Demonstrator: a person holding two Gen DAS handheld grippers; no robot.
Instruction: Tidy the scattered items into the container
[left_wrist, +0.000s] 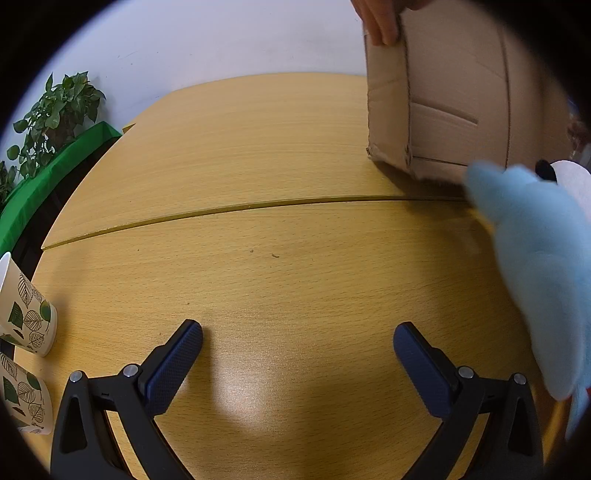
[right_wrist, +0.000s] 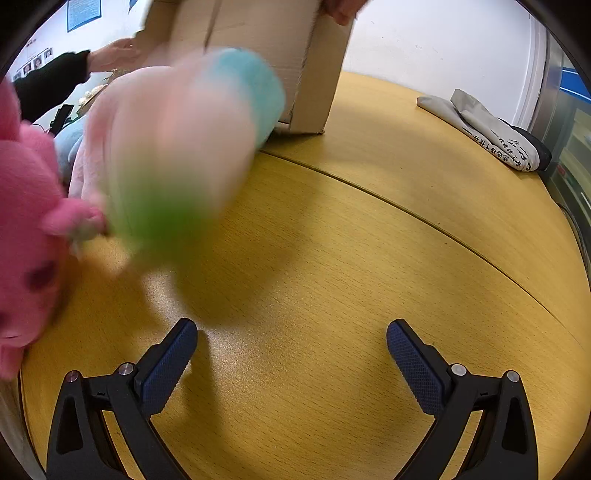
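A cardboard box (left_wrist: 443, 99) is held tilted above the wooden table (left_wrist: 258, 229) by a person's hand (left_wrist: 380, 18); it also shows in the right wrist view (right_wrist: 280, 48). A light blue plush toy (left_wrist: 543, 258) lies at the right edge. In the right wrist view a blurred pink, blue and green plush toy (right_wrist: 177, 147) is in the air below the box, and a bright pink plush toy (right_wrist: 26, 229) lies at the left. My left gripper (left_wrist: 297, 343) is open and empty above the table. My right gripper (right_wrist: 291, 343) is open and empty.
Two leaf-print paper cups (left_wrist: 26, 317) stand at the table's left edge. A potted plant (left_wrist: 55, 114) and a green cloth (left_wrist: 55, 173) are beyond it. A folded grey bag (right_wrist: 491, 129) lies at the far right. A person's black-sleeved arm (right_wrist: 51, 81) reaches in at left.
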